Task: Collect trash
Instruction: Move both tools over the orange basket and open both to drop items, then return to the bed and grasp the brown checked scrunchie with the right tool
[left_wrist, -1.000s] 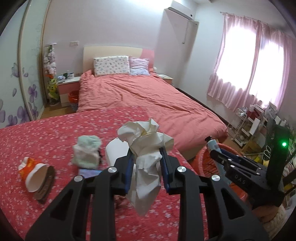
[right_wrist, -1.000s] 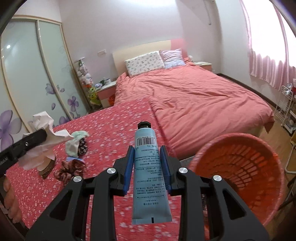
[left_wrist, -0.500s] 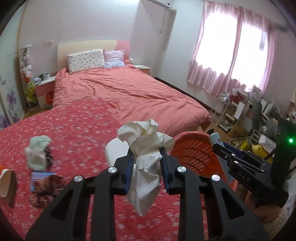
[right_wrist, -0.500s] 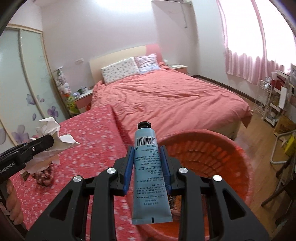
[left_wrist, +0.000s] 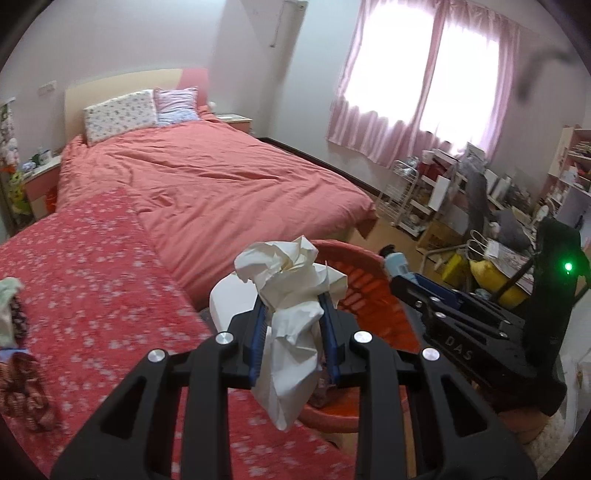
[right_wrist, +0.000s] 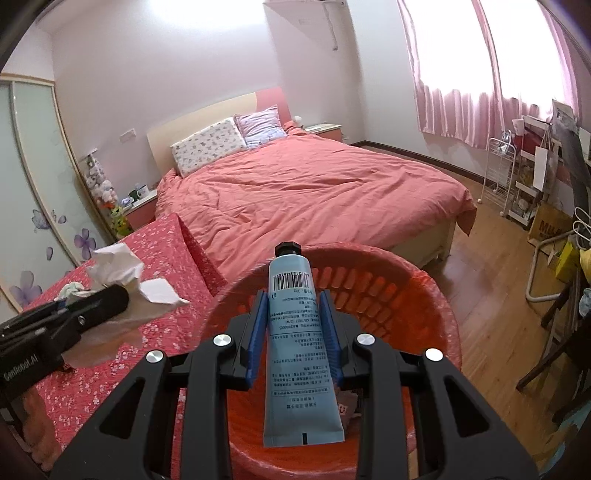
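Observation:
My left gripper is shut on a crumpled white tissue, held over the near edge of the table by the rim of an orange-red plastic basket. In the right wrist view my right gripper is shut on a pale blue tube with a black cap and a barcode, hanging above the open orange-red basket. A scrap of trash lies at the basket's bottom. The left gripper with the tissue shows at the left of that view, and the right gripper with the tube at the right of the left wrist view.
A table under a red floral cloth holds a greenish cloth and patterned items at its left. Behind stands a bed with a pink-red quilt. Wooden floor, a white rack and cluttered shelves fill the right side.
Both grippers have swung right, away from the table's items. The basket now lies under the right gripper's tube and beside the left gripper's tissue. Both grips have stayed the same.

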